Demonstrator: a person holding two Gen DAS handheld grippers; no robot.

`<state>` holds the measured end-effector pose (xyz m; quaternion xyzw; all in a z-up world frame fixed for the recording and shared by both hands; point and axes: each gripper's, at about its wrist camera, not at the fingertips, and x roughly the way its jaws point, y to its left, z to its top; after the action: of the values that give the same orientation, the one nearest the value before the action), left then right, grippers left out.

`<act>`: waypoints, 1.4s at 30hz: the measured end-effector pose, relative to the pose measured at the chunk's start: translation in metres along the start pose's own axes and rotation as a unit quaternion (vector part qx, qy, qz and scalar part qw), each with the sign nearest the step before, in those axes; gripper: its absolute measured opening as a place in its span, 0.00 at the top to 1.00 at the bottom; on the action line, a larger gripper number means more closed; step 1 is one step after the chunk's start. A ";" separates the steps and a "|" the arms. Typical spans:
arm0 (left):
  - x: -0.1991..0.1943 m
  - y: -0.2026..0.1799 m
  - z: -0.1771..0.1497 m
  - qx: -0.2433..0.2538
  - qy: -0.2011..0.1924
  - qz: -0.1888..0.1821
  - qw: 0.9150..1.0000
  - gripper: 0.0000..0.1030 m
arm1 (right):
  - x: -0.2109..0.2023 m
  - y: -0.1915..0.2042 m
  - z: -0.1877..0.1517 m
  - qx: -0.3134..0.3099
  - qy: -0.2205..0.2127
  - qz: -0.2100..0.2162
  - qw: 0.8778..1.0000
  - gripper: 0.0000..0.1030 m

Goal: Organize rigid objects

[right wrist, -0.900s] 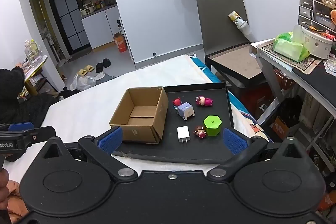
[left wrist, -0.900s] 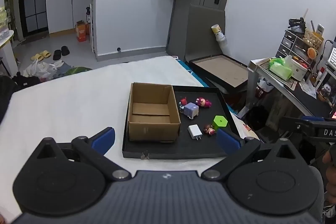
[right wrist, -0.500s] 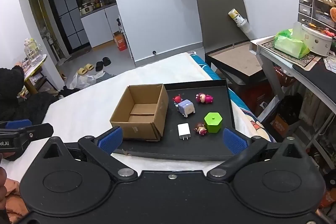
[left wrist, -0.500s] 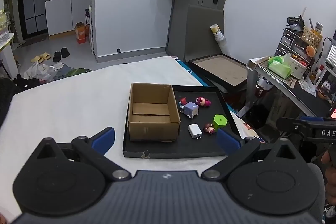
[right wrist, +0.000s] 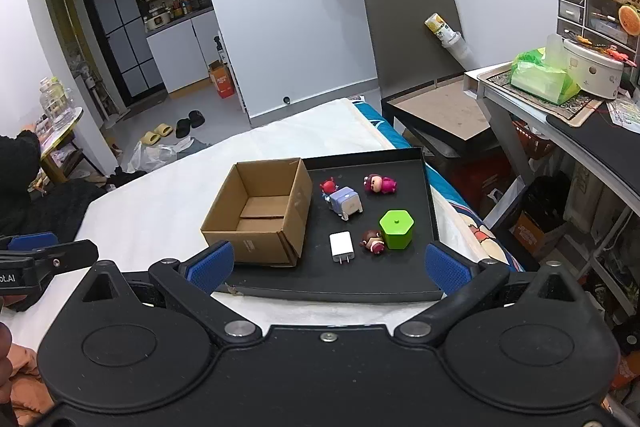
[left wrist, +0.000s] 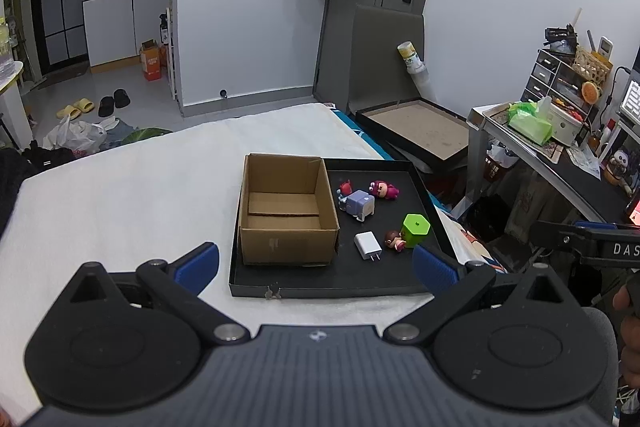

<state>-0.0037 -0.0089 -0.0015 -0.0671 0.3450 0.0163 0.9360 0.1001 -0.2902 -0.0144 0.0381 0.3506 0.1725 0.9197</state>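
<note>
A black tray lies on a white bed. An empty cardboard box stands in its left half. On the tray's right half lie a white charger, a green hexagonal block, a lilac cube toy, a pink figure, a small red figure and a small brown-haired figure. My left gripper and right gripper both hang open in front of the tray, holding nothing.
The white bed stretches left of the tray. A desk with a green tissue pack and drawers stands at the right. A second shallow box leans on the floor beyond the bed. Shoes and bags lie on the floor at the far left.
Both views have drifted slightly; the tray and box sit a little lower and closer in the right wrist view. Nothing on the tray moved and both grippers stayed open.
</note>
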 end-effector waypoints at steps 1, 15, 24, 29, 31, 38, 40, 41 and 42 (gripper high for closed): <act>0.000 0.000 0.000 0.000 0.001 0.000 1.000 0.01 | 0.000 0.000 0.000 0.001 0.000 0.000 1.000 0.00; 0.003 -0.001 0.000 -0.003 0.003 0.003 1.000 0.01 | 0.002 -0.001 0.000 0.001 0.002 -0.002 1.000 0.00; 0.004 0.000 -0.001 -0.003 0.003 0.001 1.000 0.01 | 0.002 -0.001 0.000 0.000 0.003 -0.003 1.000 0.00; 0.004 -0.002 -0.002 0.000 0.003 0.000 1.000 0.01 | 0.002 -0.001 0.000 0.000 0.003 -0.003 1.000 0.00; 0.004 -0.002 -0.001 -0.001 0.004 0.000 1.000 0.01 | 0.003 -0.001 0.000 0.000 0.003 -0.004 1.000 0.00; 0.005 -0.003 -0.001 -0.002 0.005 0.000 1.000 0.01 | 0.003 -0.003 -0.001 0.001 0.005 -0.003 1.000 0.00; 0.005 -0.003 -0.002 -0.002 0.006 0.000 1.000 0.01 | 0.003 -0.003 -0.001 0.000 0.004 -0.005 1.000 0.00; 0.006 -0.003 -0.002 -0.003 0.006 0.000 1.000 0.01 | 0.003 -0.002 -0.001 -0.001 0.004 -0.005 1.000 0.00; 0.006 -0.003 -0.002 -0.002 0.006 0.000 1.000 0.01 | 0.003 -0.002 -0.001 -0.002 0.004 -0.005 1.000 0.00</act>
<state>-0.0004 -0.0121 -0.0063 -0.0692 0.3505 0.0165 0.9338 0.1021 -0.2908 -0.0174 0.0343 0.3544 0.1690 0.9191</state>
